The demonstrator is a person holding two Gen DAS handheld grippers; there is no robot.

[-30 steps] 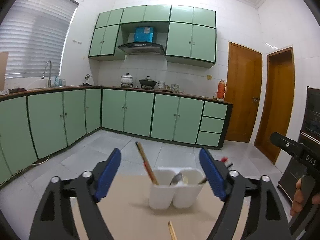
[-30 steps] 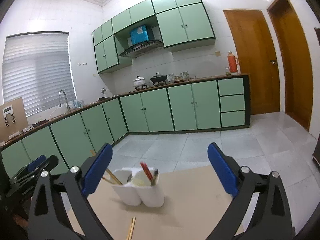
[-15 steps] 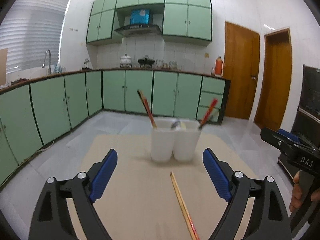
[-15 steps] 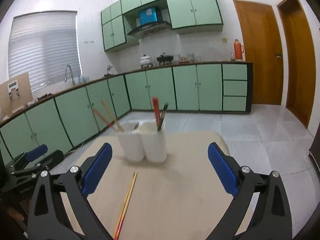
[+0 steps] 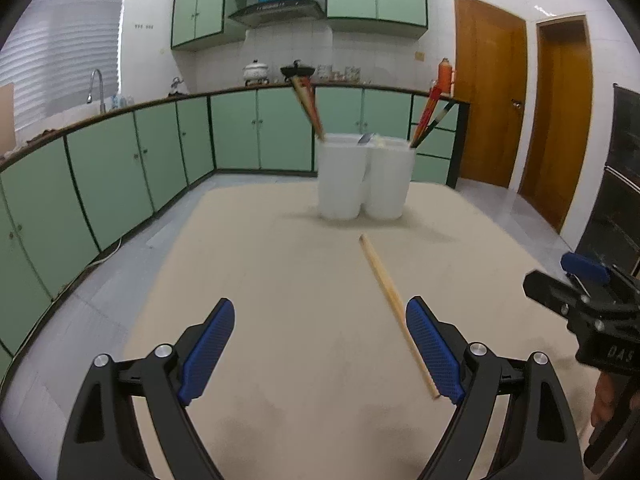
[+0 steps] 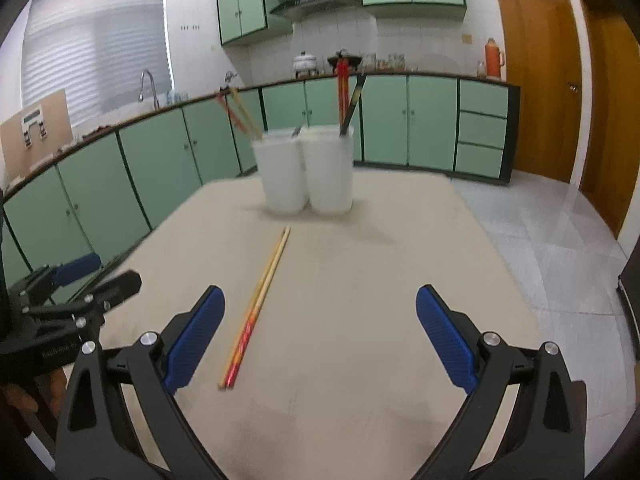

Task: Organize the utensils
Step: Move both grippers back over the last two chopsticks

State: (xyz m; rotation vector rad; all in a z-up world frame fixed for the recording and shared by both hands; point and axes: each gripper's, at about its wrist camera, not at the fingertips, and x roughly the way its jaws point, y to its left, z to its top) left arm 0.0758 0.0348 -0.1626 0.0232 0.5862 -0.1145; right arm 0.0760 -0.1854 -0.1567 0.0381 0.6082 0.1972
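A pair of wooden chopsticks with red ends lies on the beige table, also in the left wrist view. Two joined white holder cups stand at the table's far side with chopsticks and a spoon in them; they show in the right wrist view too. My left gripper is open and empty, its right finger beside the chopsticks' near end. My right gripper is open and empty, with the chopsticks just inside its left finger.
Green kitchen cabinets and a counter with a sink run along the left and back walls. Wooden doors stand at the right. A dark appliance is at the far right. Tiled floor surrounds the table.
Both grippers have tilted downward and come lower over the table, so the chopsticks now lie close to their fingers. Both stayed open.
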